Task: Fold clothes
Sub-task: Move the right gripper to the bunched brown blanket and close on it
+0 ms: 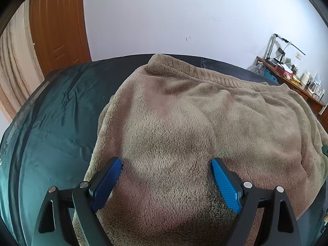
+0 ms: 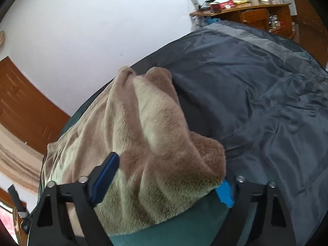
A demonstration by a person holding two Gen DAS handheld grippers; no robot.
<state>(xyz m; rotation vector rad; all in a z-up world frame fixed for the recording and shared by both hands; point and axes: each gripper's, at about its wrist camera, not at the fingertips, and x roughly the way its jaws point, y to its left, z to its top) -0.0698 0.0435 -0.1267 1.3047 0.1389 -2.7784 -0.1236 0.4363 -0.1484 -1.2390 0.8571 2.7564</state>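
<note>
Across the middle of both frames lies a tan fleece garment, spread over a bed with a dark teal and grey bedcover; its ribbed hem runs along the upper edge in the left wrist view. At the bottom of that view the left gripper rests on the fleece with its blue pads spread wide, pinching nothing, likely pressing the cloth flat as an anchor. At the bottom of the right wrist view the right gripper straddles a bunched, rolled edge of the same garment, the jaws apart around the thick fold; whether the pads already press on it I cannot tell, though the placement suggests a grasp to lift that edge over. Behind, a plain white wall, a wooden door at upper left, and a cluttered wooden desk at upper right. Nothing blocks the fold.
</note>
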